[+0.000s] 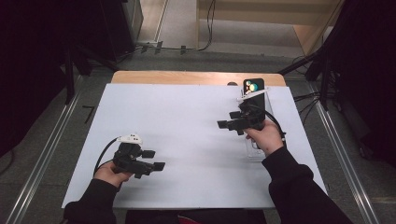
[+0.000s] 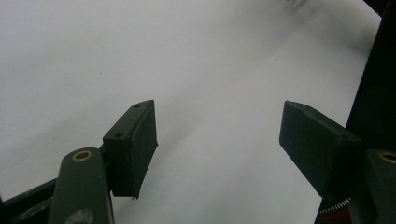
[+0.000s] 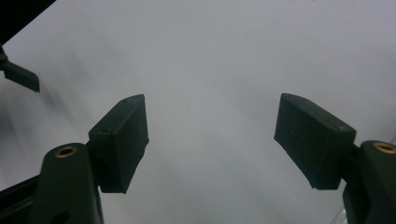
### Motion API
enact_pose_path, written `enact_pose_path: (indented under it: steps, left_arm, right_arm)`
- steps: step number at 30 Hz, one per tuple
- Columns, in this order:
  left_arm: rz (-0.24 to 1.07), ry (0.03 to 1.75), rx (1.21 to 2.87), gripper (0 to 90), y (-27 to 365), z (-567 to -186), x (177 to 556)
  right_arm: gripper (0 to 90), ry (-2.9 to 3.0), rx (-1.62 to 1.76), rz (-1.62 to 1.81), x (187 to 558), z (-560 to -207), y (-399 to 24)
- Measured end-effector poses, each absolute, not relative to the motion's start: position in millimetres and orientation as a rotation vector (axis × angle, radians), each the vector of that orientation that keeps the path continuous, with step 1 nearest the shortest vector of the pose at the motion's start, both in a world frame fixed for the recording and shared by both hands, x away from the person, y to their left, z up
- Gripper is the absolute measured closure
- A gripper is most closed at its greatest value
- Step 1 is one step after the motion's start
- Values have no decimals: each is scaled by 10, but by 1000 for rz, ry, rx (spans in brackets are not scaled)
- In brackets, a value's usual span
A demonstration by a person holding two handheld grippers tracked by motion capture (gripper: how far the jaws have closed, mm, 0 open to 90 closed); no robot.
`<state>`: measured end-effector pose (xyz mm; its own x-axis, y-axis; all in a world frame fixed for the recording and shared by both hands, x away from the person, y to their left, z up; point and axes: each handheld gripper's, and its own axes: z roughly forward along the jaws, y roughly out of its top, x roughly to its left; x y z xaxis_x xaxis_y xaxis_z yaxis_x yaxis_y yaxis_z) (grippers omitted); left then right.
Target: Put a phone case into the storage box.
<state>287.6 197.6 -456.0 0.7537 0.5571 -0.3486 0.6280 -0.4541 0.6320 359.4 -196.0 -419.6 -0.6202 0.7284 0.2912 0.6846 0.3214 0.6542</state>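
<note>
Right claw (image 1: pixel 223 124), held in the person's right hand (image 1: pixel 267 136), over the far right part of the white surface (image 1: pixel 187 116); its two black jaws stand parted with bare white sheet between them, grasping nothing. In the right gripper view the same claw (image 3: pixel 211 140) shows flat dark pads (image 3: pixel 123 140) set well apart, nothing pressed between them, and the tip of the other claw at the upper left edge. Just behind the right hand lies a clear, transparent tray (image 1: pixel 256 148), long and narrow, running from near the hand toward the far edge of the surface; what it contains cannot be told. At its far end stands a small dark device (image 1: pixel 253 86) with a lit screen showing coloured spots, close to the bare wooden strip of the surface. Left claw (image 1: pixel 154 160), held in the left hand (image 1: pixel 111 175) at the near left of the surface, well apart from the tray; a white-tipped part and a black cable sit at its rear. In the left gripper view this claw (image 2: pixel 219 135) is likewise released, jaws apart over plain white sheet, touching nothing.
</note>
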Motion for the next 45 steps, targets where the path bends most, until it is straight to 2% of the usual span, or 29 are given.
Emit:
enact_pose_path:
  steps: [18, 45]
  left_arm:
    - [-137, 840, 2182, 275, 1951, -4519, 2870]
    - [-162, 806, 2201, 275, 1876, -4544, 2804]
  right_arm:
    - [240, 2611, 1214, 1194, 3129, -4342, -1921]
    - [234, 2689, 1167, 1143, 2698, -4585, -2071]
